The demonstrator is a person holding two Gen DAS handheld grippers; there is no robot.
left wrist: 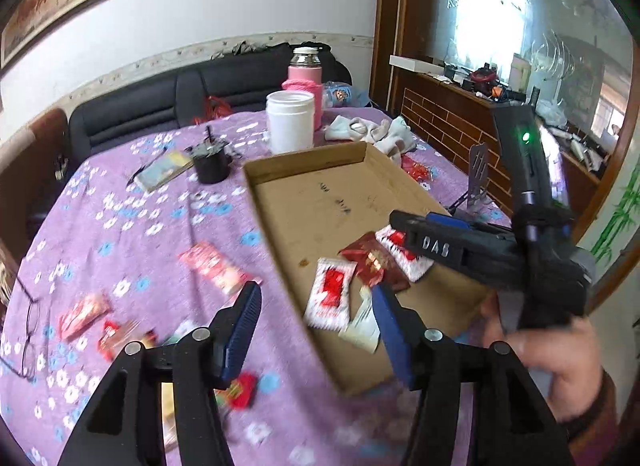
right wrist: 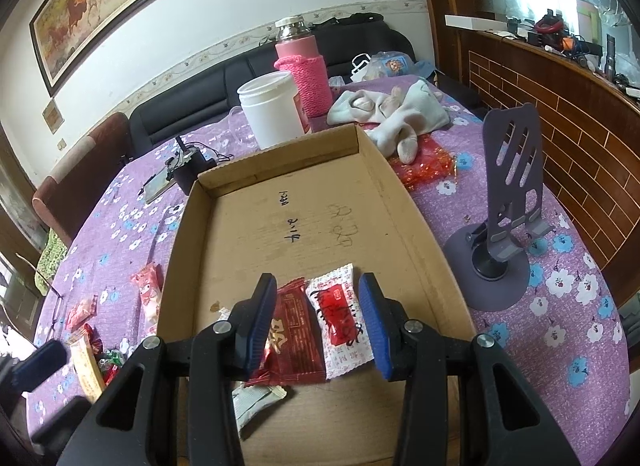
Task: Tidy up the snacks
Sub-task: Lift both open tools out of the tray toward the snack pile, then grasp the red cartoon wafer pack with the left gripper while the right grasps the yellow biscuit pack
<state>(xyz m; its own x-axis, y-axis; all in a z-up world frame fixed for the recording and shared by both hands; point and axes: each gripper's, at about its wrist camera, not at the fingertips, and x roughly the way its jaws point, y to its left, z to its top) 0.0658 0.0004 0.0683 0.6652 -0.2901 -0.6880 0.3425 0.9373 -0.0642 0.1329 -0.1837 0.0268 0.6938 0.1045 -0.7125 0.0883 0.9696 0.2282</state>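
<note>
Lying in cardboard tray (right wrist: 404,201), snack packets (right wrist: 340,318) under spread, empty right tongs (right wrist: 318,320), left tongs (left wrist: 316,330) spread, empty.

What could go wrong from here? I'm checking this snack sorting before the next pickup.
1. The left tongs hang open across the shallow cardboard tray's near wall; reaching back for the loose packets on the purple floral cloth could knock the tray.
2. The right tongs straddle two wrappers, the dark red packet and the white-and-red packet; closing might drag both.
</note>
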